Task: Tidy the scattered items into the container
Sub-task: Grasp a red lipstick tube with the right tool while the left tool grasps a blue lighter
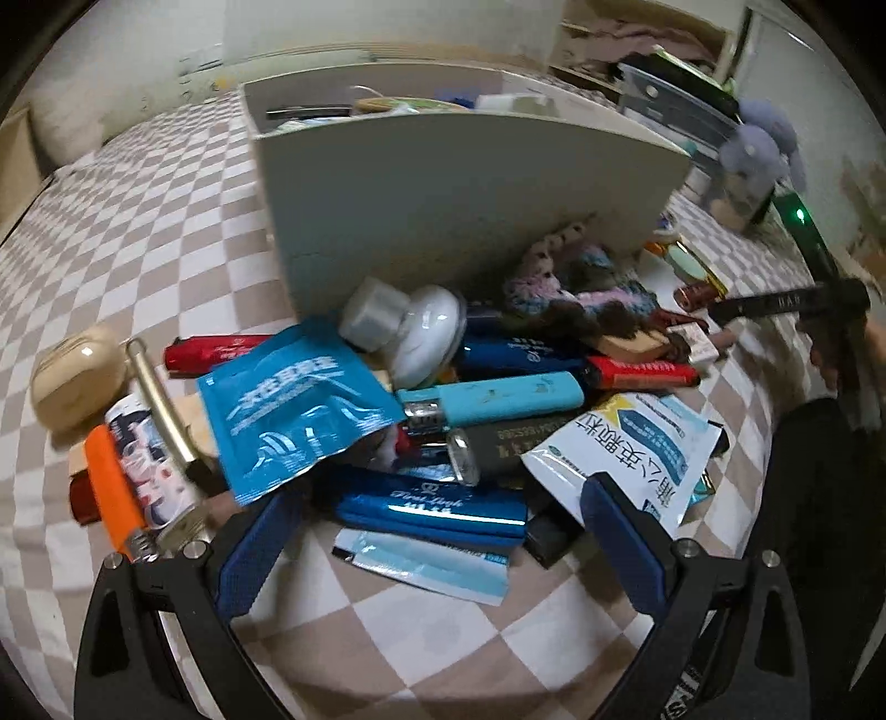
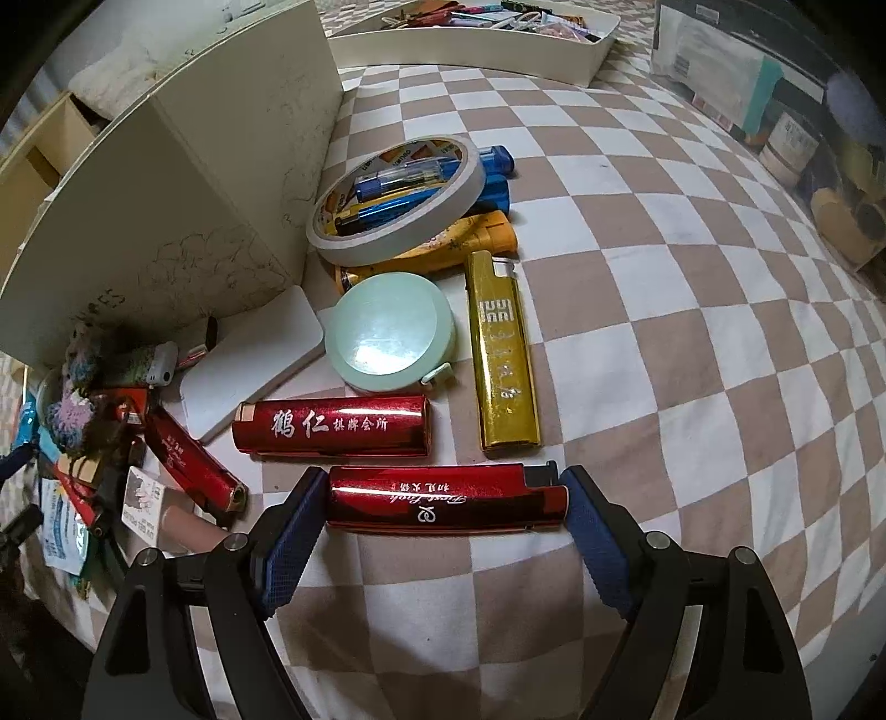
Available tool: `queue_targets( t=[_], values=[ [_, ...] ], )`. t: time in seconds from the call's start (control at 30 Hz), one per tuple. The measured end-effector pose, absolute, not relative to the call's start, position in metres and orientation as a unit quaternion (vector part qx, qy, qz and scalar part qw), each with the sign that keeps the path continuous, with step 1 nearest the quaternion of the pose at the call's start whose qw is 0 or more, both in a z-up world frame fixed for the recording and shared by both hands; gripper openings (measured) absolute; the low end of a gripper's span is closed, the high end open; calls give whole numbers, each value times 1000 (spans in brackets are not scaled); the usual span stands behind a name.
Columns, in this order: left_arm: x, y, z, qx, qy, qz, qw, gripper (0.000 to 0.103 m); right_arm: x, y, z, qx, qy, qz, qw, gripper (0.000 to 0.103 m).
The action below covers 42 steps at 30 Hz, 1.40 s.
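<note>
R gripper (image 2: 446,507) jaws clamped end-to-end on red lighter (image 2: 446,501), low over checked cloth. L gripper (image 1: 443,518) jaws wide, empty. Container (image 2: 166,183) at left. Risk: slick metal ends, lighter may pivot out in transit.

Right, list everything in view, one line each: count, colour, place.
box: one, white, behind the pile
cloth: one, brown-and-white checked, under everything
tape: one roll, white, on the blue lighters by the box
disc: one, pale green, below the tape
gold lighter: one, right of the disc
red lighters: one below the disc, one between the right tongs
sachet: one, blue, atop the pile
cyan lighter: one, pile centre
tray: one, white, far back
left tongs: open over the pile
right tongs: shut on a red lighter
</note>
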<state>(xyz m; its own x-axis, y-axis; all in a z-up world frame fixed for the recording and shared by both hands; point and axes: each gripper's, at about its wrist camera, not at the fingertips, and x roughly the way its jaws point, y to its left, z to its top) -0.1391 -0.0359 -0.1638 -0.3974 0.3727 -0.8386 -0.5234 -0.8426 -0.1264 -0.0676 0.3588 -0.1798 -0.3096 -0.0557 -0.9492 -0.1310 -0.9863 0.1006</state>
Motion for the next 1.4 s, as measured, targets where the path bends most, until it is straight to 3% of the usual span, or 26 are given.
queue_targets(
  t=[0.5,0.77,1.0,1.2,1.4],
  values=[
    [-112,-37,-148,-470,46,804,361,101,-65,362,-182,-590,88,803,20,85],
    [-132,-42,-171,-514,55,808,282,101,-70,368,-183,-590,89,802,19,85],
    [-121,-38,-160,-489,81,822,280,101,-71,376,-184,-589,91,803,19,86],
    [-123,-51,-157,-485,96,844,208,101,-76,367,-184,-590,90,802,19,86],
    [-115,-24,-166,-491,149,825,239,101,-71,371,-185,-591,89,802,20,86]
  ],
)
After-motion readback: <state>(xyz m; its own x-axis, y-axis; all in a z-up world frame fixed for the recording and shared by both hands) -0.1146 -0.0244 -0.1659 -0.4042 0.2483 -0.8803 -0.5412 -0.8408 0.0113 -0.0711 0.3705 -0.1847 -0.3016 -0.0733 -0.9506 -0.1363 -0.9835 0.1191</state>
